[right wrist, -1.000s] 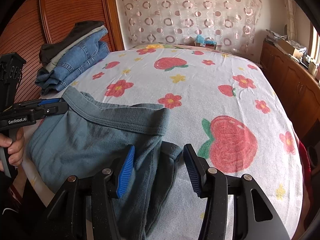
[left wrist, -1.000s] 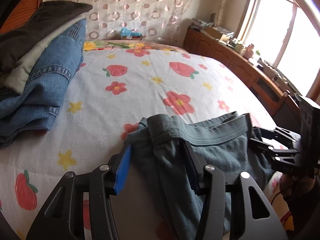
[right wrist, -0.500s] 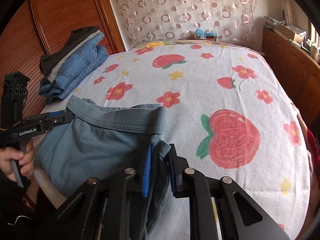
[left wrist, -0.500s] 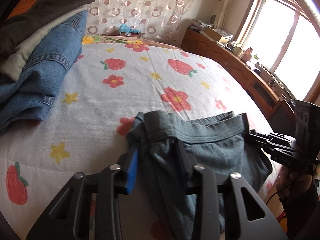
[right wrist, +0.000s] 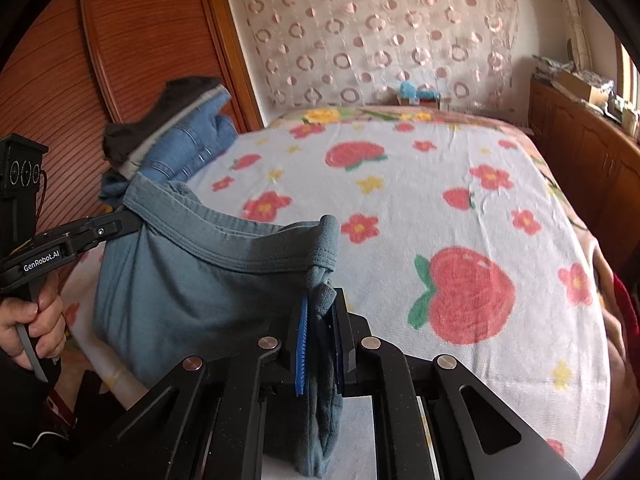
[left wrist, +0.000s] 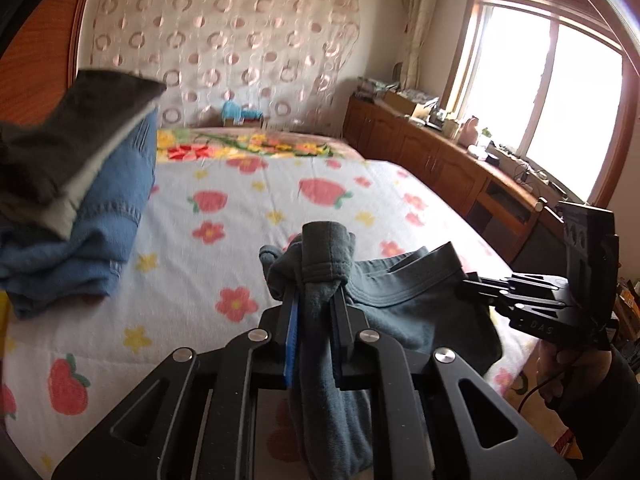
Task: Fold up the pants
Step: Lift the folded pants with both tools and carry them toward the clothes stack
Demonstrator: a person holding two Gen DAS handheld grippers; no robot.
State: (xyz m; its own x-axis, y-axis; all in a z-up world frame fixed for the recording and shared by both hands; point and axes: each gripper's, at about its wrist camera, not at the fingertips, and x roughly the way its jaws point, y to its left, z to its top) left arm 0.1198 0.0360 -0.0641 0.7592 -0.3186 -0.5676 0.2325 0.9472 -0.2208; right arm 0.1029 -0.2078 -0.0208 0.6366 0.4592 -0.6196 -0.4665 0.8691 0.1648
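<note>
Two corners of the grey-blue pants' waistband are pinched, one in each gripper. The left gripper is closing on a bunched corner, cloth squeezed between its pads; the right gripper is closing on the other corner. Between them the waistband sags, and the rest hangs below over the near edge of the strawberry-print bedspread. Beyond the left gripper, to its left, lies a pile of folded clothes.
</note>
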